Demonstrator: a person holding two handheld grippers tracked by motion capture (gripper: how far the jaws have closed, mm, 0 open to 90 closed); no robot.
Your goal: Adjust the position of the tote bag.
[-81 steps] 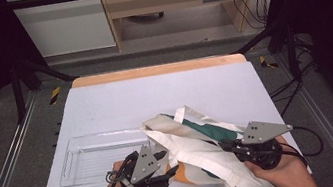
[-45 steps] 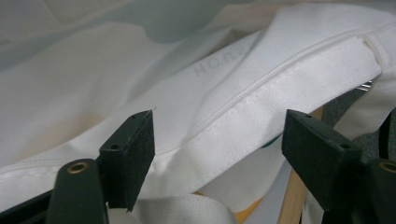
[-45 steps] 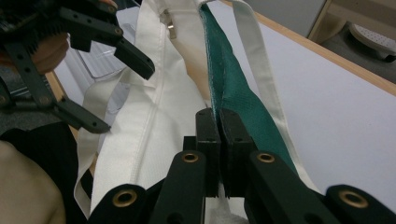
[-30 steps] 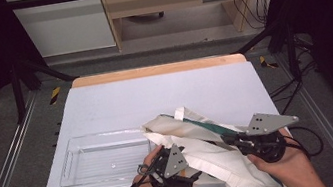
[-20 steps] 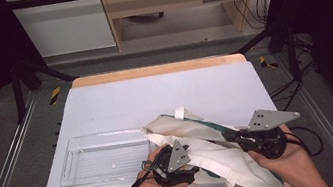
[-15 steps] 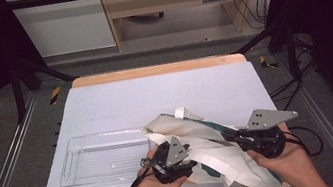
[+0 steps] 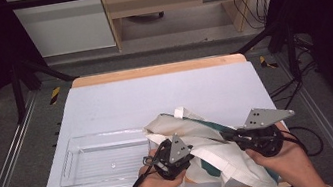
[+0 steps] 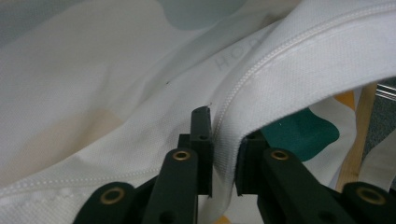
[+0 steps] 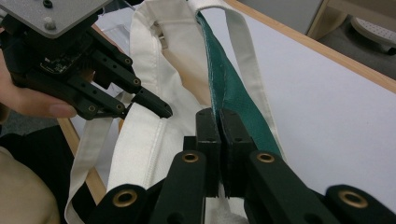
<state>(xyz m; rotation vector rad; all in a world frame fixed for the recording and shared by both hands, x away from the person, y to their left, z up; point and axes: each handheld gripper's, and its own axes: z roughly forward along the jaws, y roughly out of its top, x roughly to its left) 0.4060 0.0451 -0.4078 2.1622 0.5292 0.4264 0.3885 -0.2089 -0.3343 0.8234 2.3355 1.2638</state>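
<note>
The left gripper [image 7: 181,158] has moved right, off the clear tray [image 7: 98,157] side and onto the cloth bag [image 7: 202,138]. Now it pinches a thick white edge of the bag between its jaws. The right gripper [image 9: 218,122] is clamped on the green edge of the bag. The bag lies crumpled on the bench [image 7: 154,95] between both grippers. With both edges held, the bag looks ready to be pulled open.
</note>
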